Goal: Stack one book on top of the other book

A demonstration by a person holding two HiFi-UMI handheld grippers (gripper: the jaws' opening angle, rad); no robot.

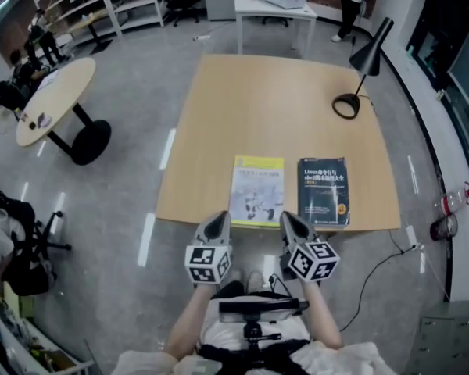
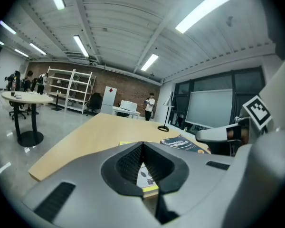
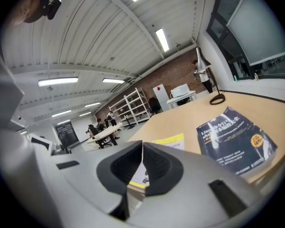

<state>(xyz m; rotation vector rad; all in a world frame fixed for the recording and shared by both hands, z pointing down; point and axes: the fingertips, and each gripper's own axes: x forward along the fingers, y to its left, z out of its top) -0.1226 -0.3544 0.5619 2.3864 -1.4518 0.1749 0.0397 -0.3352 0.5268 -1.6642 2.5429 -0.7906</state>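
Two books lie flat, side by side, near the front edge of a wooden table [image 1: 281, 108]. The left one is yellow and white [image 1: 257, 190], [image 2: 146, 179], [image 3: 168, 142]. The right one is dark blue [image 1: 323, 191], [image 2: 183, 144], [image 3: 235, 141]. My left gripper [image 1: 217, 222] hangs just in front of the table's edge, below the yellow book, jaws shut and empty. My right gripper [image 1: 294, 223] hangs beside it, between the two books and short of the edge, also shut with nothing held. Each gripper's own view shows its jaws [image 2: 142, 144], [image 3: 142, 144] closed together.
A black desk lamp [image 1: 363, 65] stands at the table's far right corner. A round table [image 1: 55, 100] stands to the left, a white desk with a printer [image 1: 275, 6] behind. Shelves and several people are farther back. A cable [image 1: 383, 264] runs on the floor at right.
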